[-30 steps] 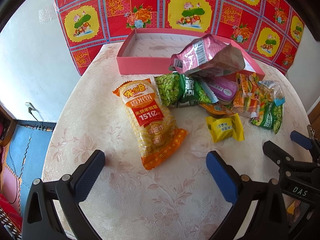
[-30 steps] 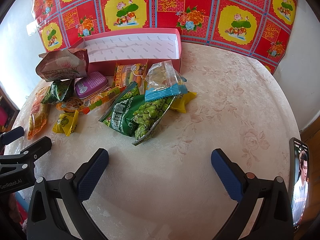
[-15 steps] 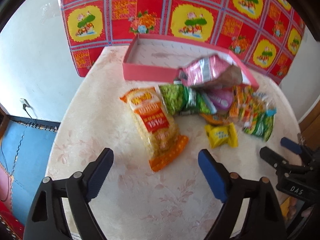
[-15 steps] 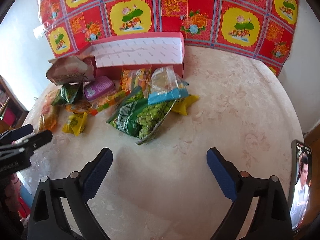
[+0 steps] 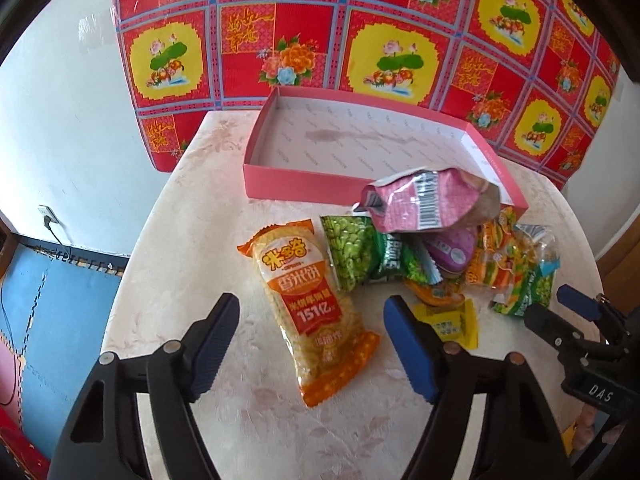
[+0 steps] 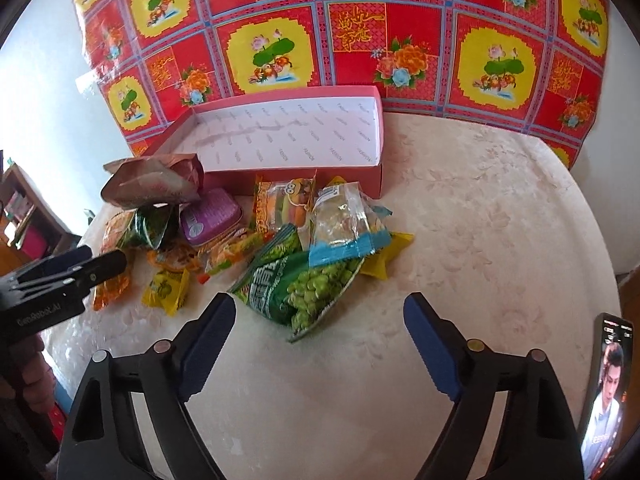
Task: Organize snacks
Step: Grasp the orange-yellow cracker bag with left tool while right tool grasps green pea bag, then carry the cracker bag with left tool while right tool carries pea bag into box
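Observation:
A pile of snacks lies on a round table in front of an empty pink box (image 5: 360, 148) (image 6: 288, 136). My left gripper (image 5: 312, 332) is open and empty, hovering over the lower end of an orange rice-cracker bag (image 5: 312, 308). A green pea bag (image 5: 360, 256), a pink foil bag (image 5: 424, 200) and a small yellow packet (image 5: 456, 324) lie to its right. My right gripper (image 6: 318, 332) is open and empty, just before a green pea bag (image 6: 296, 284) and a clear bag with a blue strip (image 6: 344, 228).
The cream floral table (image 6: 480, 240) has bare room to the right. A phone (image 6: 604, 396) lies at its right edge. A red and yellow patterned cloth (image 5: 360, 32) hangs behind the box. A purple tin (image 6: 210, 216) sits in the pile.
Both grippers have moved forward toward the snack pile. The left one now straddles the end of the orange bag. Both stay open. The snacks have not moved.

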The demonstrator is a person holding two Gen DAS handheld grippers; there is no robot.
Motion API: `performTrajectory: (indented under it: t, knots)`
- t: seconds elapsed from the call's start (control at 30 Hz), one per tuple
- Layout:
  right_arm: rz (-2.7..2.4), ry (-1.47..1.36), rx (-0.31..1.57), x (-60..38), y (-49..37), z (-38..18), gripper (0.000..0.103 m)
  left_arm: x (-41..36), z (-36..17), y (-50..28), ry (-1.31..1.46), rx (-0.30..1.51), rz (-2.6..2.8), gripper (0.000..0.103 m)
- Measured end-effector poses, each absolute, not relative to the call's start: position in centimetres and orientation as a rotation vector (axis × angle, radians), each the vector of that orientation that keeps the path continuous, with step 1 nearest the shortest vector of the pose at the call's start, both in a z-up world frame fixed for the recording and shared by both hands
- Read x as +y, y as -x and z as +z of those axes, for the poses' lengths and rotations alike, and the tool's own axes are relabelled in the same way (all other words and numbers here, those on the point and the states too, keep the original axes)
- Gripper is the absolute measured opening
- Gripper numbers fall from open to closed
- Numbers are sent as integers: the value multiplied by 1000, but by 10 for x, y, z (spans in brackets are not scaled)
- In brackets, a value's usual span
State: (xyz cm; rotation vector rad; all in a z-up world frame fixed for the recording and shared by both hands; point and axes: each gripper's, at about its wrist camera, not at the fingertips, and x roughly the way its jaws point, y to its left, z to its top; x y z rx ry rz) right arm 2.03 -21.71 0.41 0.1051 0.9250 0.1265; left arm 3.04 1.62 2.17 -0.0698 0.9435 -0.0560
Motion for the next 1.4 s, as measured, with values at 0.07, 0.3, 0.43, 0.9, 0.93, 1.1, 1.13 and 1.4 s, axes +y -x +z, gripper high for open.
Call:
performTrajectory:
  t: [0.07,0.3,0.43,0.9,0.93,1.1,1.13,1.4]
  knots:
    - [134,-117,934,-217,-23,2,82,17,18,-33,70,953,-53,74]
    - [147,-134,948,-212,-32,-5,73,20,10,-37,72,954,-48,67]
    - [144,-116,937,-209,-33,-5,69,19,9,-38,59,941,-46,66]
    - [160,-116,921,-208,-26,-3,50,23,12,-30,53,935,-60,40]
    - [163,-118,923,-209,-26,-2,50,23,13,-28,52,933,-63,40]
    - [172,-126,922,-210,-19,-1,46,22,19,-22,46,921,-70,39]
    - [172,-130,923,-211,-17,0,46,23,20,-21,47,919,-71,39]
    - [190,-152,912,-216,-6,7,46,25,30,-10,56,898,-74,39]
